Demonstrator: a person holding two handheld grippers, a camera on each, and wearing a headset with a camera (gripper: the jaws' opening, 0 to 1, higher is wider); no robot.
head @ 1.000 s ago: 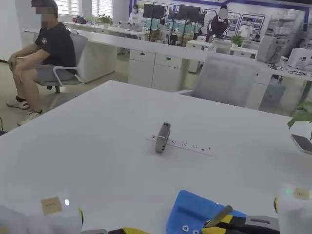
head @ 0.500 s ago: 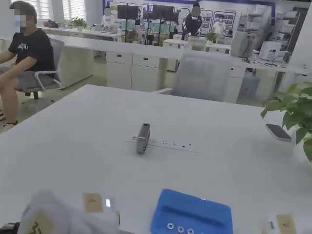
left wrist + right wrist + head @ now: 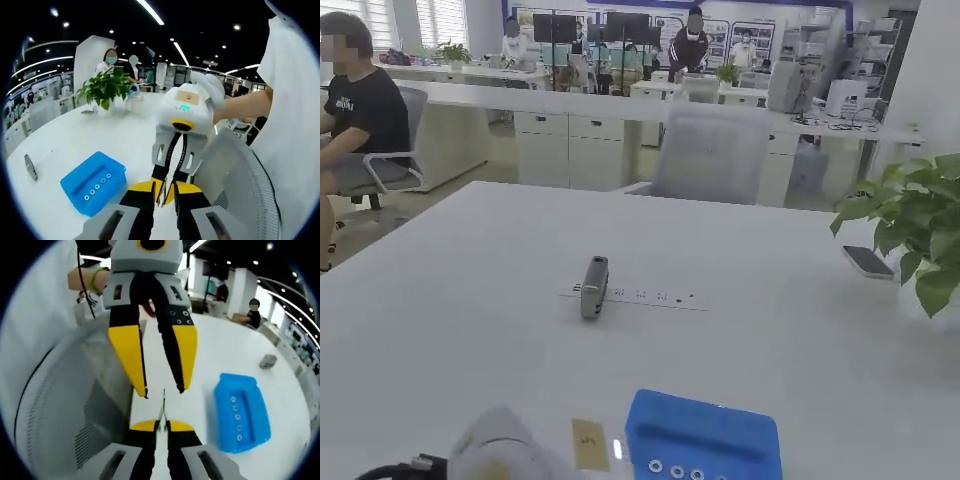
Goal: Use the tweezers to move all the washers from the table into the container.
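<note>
Nothing legible is found: no text, brand, number or sign can be read. White print is seen on the black T-shirt (image 3: 348, 98) of a seated person, but it is too blurred to be made out. Posters (image 3: 748, 45) on the far wall are printed too small for any word to be told. A tan label (image 3: 186, 96) is stuck on the white body of the right gripper (image 3: 165, 177) in the left gripper view, and the faint marks on it cannot be deciphered.
</note>
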